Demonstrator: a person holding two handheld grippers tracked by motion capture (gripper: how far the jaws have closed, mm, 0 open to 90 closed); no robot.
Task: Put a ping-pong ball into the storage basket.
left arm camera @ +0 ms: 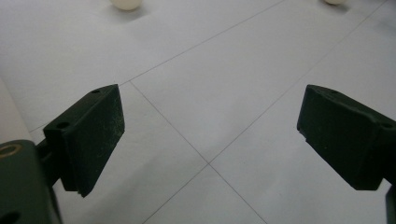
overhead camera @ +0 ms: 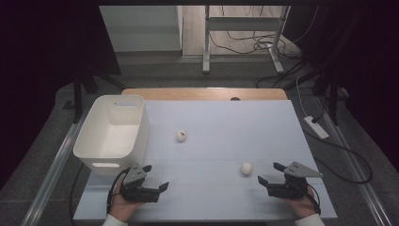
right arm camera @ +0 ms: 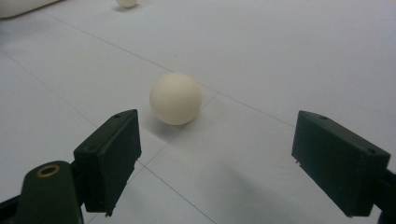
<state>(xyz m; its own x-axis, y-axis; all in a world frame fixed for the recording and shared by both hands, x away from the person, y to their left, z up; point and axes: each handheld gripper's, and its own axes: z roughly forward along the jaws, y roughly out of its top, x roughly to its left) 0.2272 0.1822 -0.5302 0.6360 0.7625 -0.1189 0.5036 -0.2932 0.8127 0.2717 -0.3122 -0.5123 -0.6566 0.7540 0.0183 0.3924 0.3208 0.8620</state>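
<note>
1. The near ball is round, so it has no long axis and points no particular way; nothing on its surface marks a front or a top.
2. In the right gripper view this near ball looks plain cream-white, smooth and matt, with a soft shadow beneath it on the white table sheet.
3. It lies on the sheet at about 10 o'clock from the right gripper, near it but apart from both jaws, which stand released and spread wide with nothing between them.
4. The far ball sits near the sheet's middle, at about 1 o'clock from the left gripper and well apart from it. It carries a small dark mark too small to make out.
5. The left gripper is released too, jaws wide over bare sheet where thin lines cross.
6. A white bin stands at the sheet's left edge, at about 11 o'clock from the left gripper.
7. Cut off: in the left gripper view, two pale balls show only as slivers at the top edge, one at upper left and the other at upper right. In the right gripper view the far ball and the bin's corner are clipped by the top edge.
</note>
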